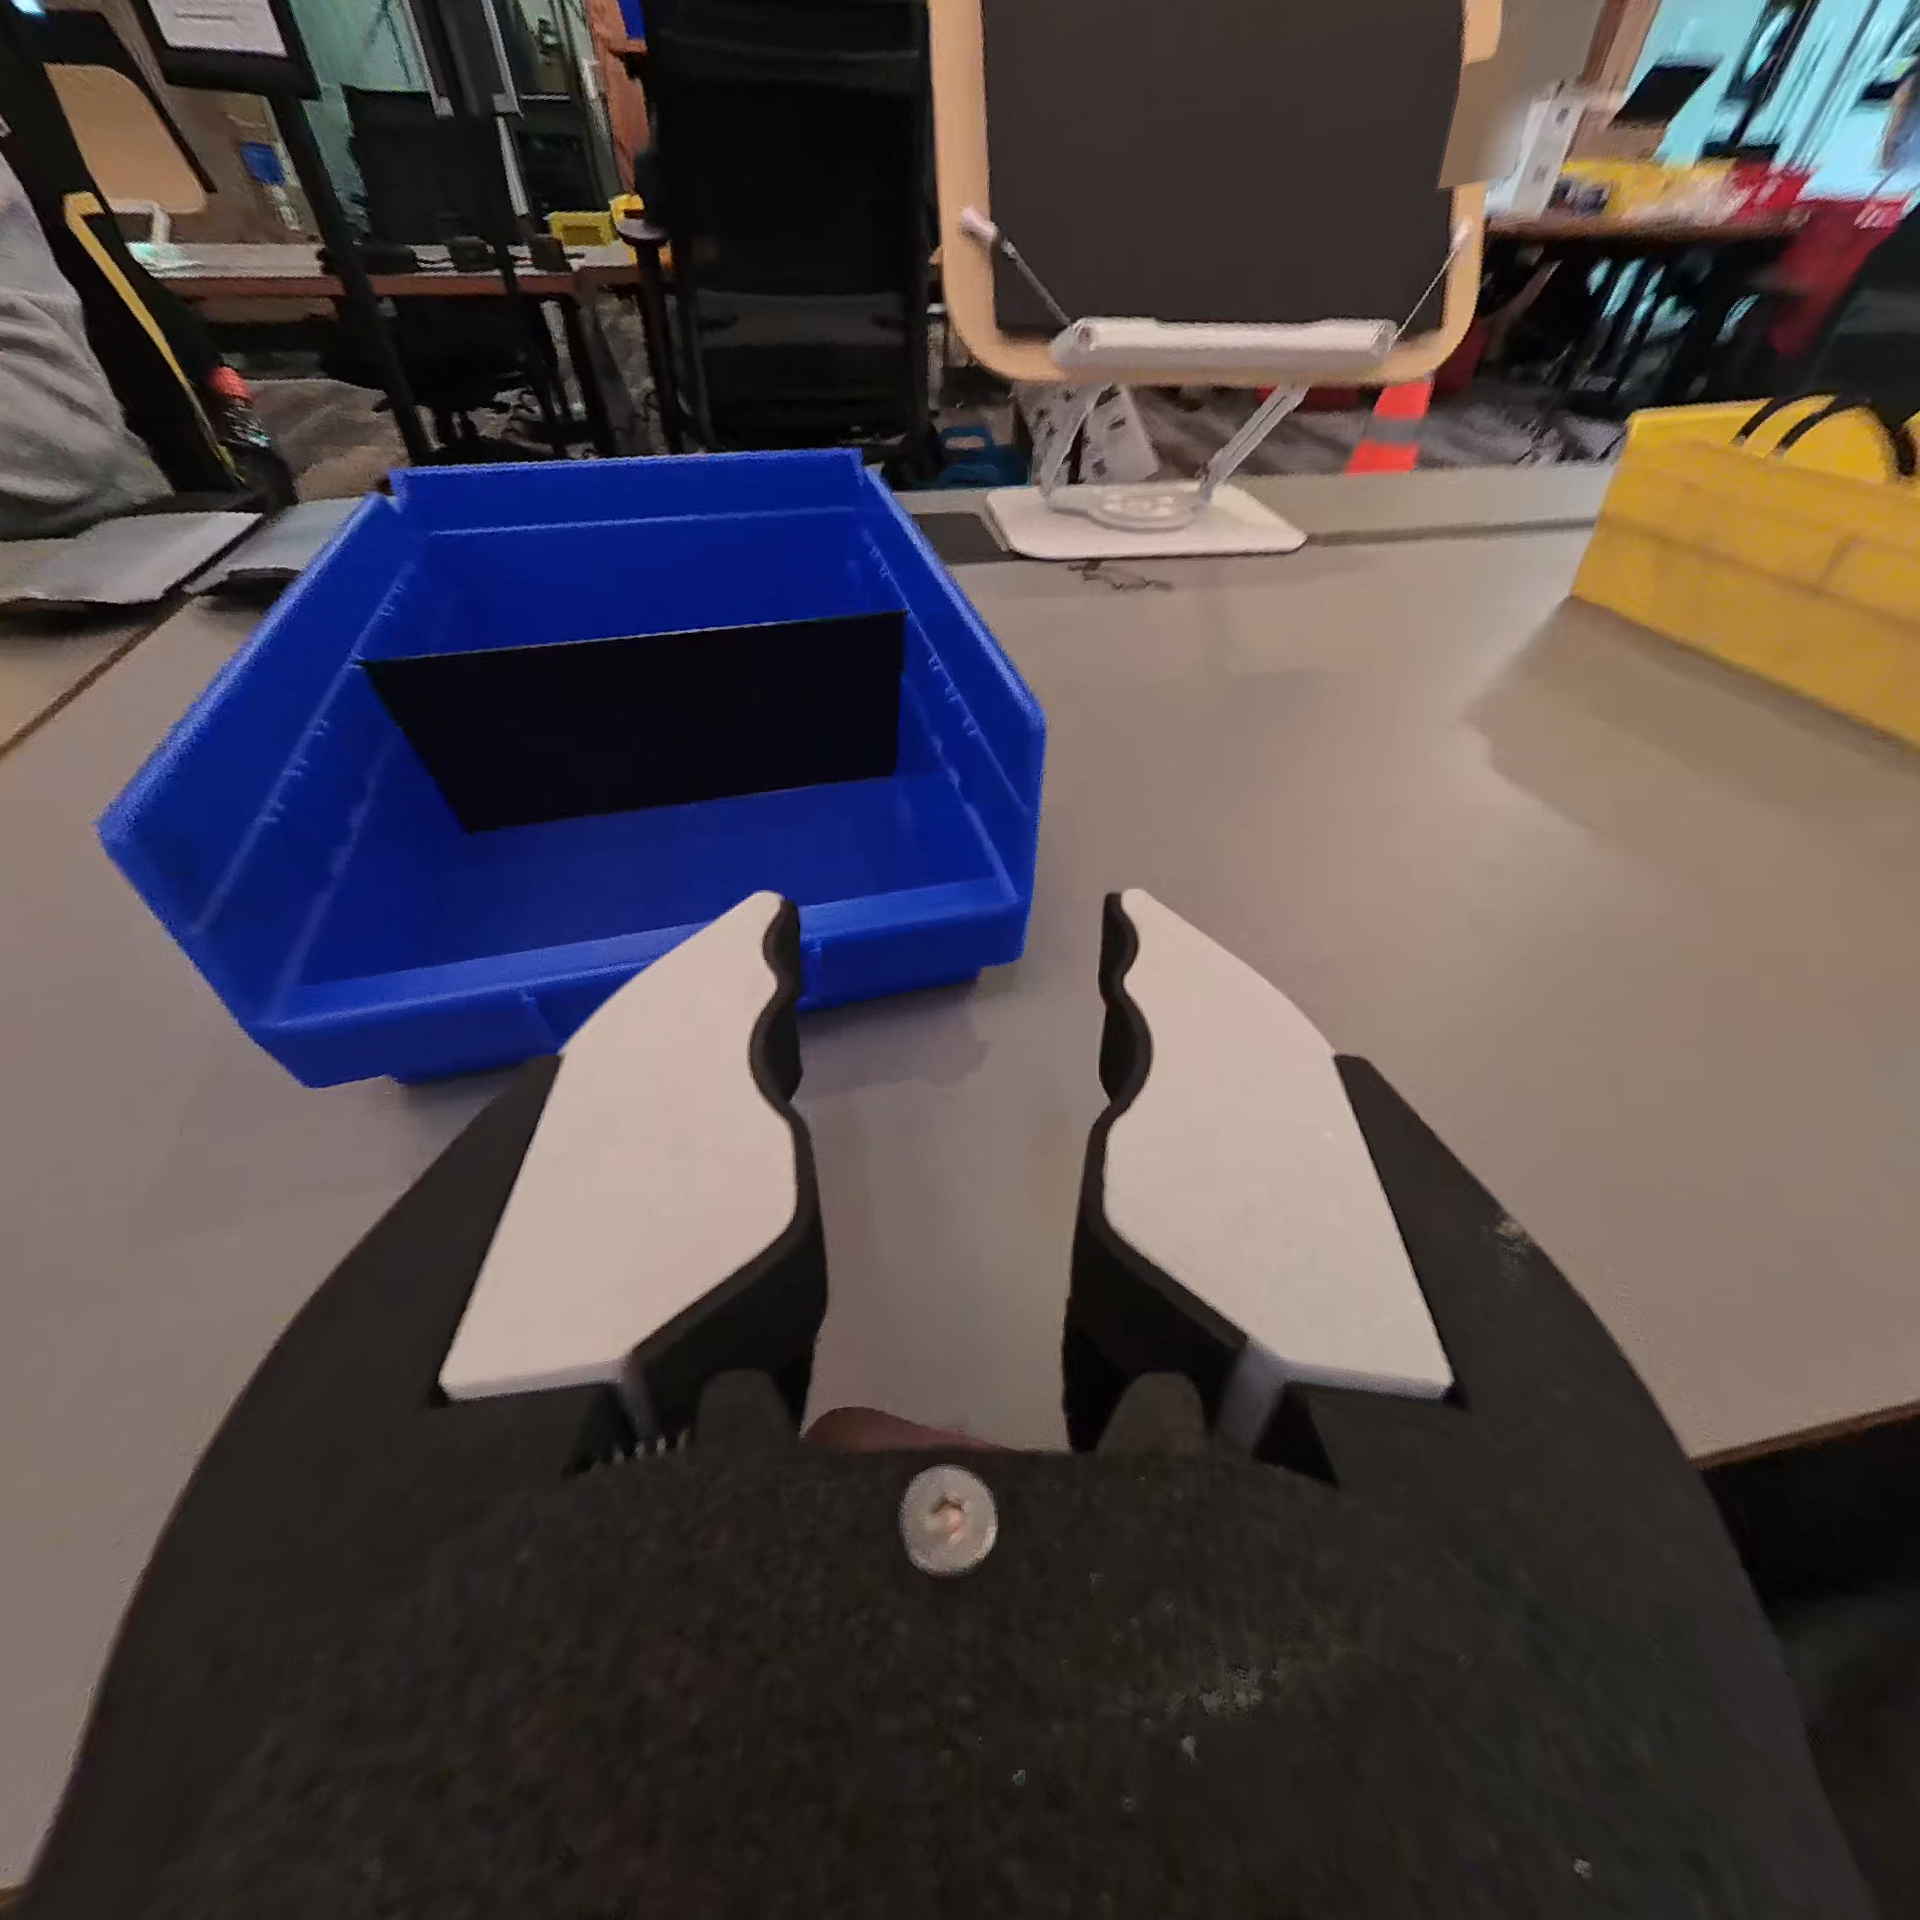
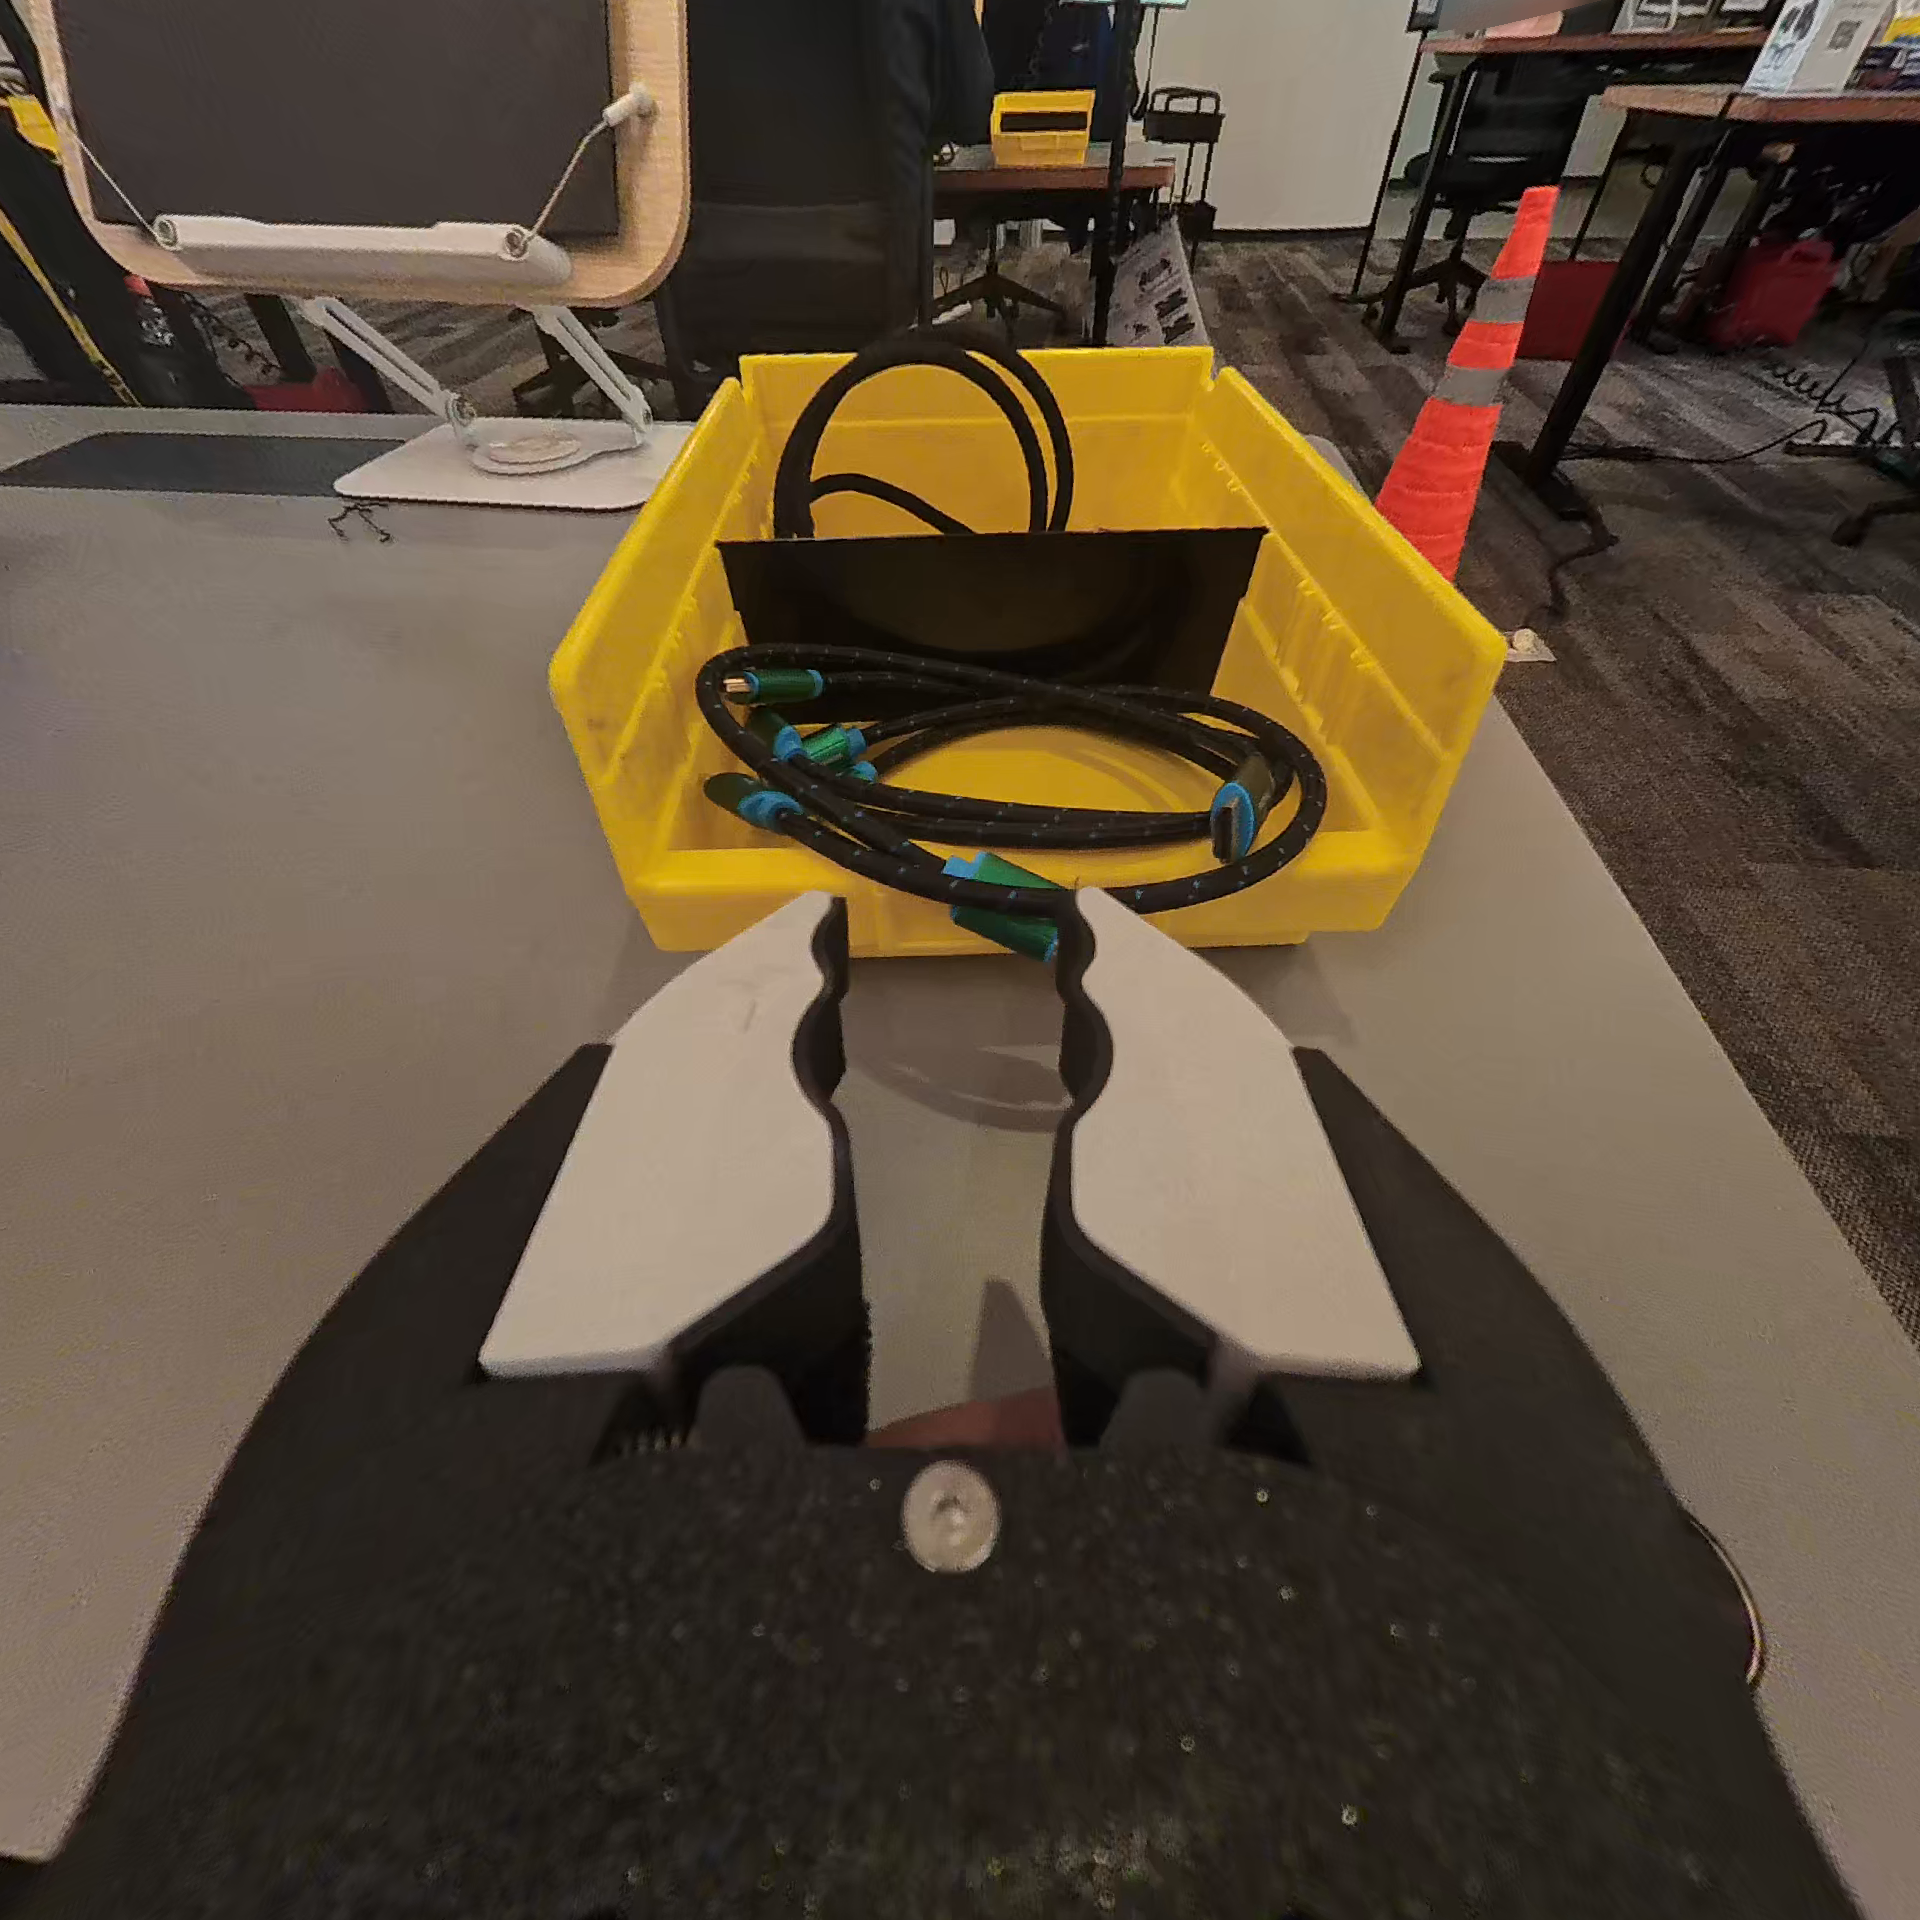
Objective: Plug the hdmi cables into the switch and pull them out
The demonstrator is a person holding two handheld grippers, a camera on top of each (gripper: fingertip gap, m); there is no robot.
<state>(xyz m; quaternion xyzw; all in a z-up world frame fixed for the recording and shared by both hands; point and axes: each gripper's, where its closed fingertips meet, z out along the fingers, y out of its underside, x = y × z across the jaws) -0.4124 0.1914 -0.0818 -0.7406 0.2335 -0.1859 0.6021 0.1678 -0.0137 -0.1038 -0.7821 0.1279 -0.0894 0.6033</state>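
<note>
Hovering left gripper fingers apart, right gripper likewise

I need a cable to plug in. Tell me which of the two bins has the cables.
The yellow bin, ahead of the right gripper, holds the cables. The blue bin, ahead of the left gripper, shows only a black divider.

Grey bench, matte top. Resting directly on it: blue bin at left, yellow bin at right. White stand base at far edge, between both bins.

Each hand-held gripper has 2 grey fingers (black wavy pads), a black body and 1 silver screw.
</note>
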